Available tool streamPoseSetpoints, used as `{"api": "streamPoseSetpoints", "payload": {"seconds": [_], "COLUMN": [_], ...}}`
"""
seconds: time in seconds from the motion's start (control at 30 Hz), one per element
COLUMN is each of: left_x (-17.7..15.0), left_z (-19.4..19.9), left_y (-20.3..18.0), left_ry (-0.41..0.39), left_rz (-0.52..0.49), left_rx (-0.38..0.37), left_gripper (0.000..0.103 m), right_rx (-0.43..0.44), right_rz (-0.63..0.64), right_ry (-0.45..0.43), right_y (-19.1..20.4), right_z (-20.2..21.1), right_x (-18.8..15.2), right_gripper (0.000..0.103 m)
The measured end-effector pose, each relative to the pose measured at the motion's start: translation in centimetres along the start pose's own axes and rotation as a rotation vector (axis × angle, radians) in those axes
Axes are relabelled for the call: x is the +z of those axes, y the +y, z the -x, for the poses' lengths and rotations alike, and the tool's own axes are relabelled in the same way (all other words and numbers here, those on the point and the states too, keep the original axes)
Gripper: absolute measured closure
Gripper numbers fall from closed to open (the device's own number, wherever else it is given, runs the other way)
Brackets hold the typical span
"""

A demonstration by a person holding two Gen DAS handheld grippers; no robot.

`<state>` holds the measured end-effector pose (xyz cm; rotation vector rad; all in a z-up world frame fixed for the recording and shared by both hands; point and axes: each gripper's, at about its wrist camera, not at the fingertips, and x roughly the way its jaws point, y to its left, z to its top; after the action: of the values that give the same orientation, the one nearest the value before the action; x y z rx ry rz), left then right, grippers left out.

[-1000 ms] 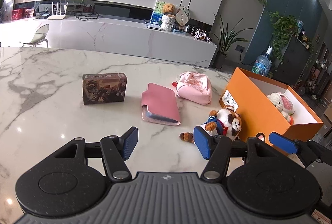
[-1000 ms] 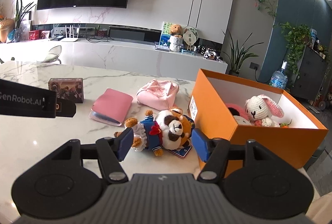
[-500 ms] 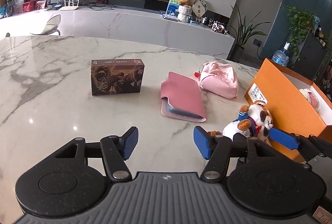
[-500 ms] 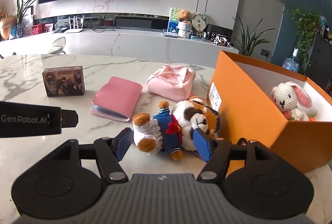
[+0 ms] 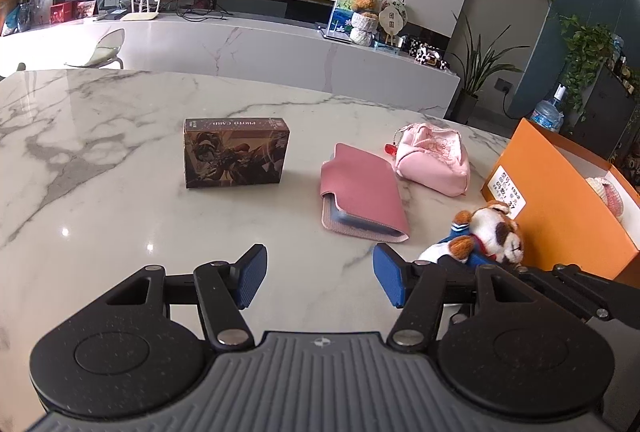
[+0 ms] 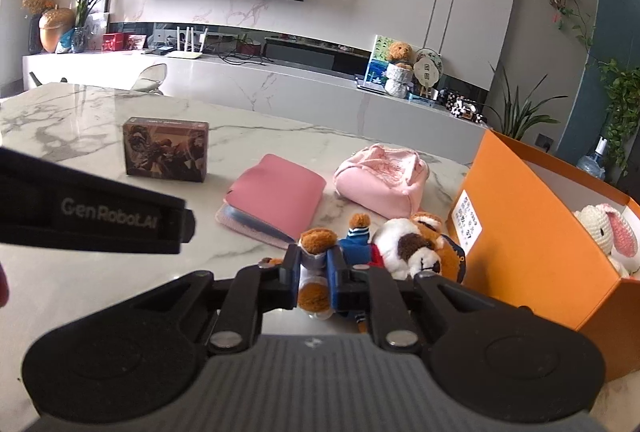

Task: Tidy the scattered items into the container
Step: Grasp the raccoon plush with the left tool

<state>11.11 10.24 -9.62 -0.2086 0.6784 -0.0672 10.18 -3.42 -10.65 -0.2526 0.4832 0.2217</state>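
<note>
My right gripper is shut on the plush dog in a blue outfit, gripping its rear legs just left of the orange box. The dog also shows in the left wrist view beside the box. My left gripper is open and empty above bare marble. On the table lie a dark photo card box, a pink card wallet and a pink pouch. A crocheted white rabbit lies inside the orange box.
The marble table stretches left and forward. The left gripper's body crosses the left of the right wrist view. A white counter with toys, plants and a water bottle stands beyond the table.
My right gripper has closed on the plush dog's rear. My left gripper has drifted left and back, staying open.
</note>
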Motion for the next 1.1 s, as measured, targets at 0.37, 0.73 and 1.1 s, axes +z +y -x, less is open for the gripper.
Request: {"api": "streamPoseSetpoints", "payload": {"seconds": [0.37, 0.73, 1.1], "left_x": [0.7, 0.2, 0.4], "left_z": [2.9, 1.7, -0.4], "left_y": [-1.2, -3.4, -2.0], "left_ry": [-0.008, 0.060, 0.055], "left_rz": [-0.083, -0.131, -0.058], "left_rx": [-0.056, -0.133, -0.053], "left_gripper": [0.033, 0.050, 0.086], "right_rx": [0.110, -0.004, -0.080], "right_rz": [0.090, 0.130, 0.076], "right_ry": [-0.027, -0.016, 0.005], "right_y": [2.5, 0.1, -2.5], "right_z": [3.2, 6.2, 5.8], "right_x": [0.1, -0.4, 0.4], "right_gripper": [0.082, 0.067, 0.067]}}
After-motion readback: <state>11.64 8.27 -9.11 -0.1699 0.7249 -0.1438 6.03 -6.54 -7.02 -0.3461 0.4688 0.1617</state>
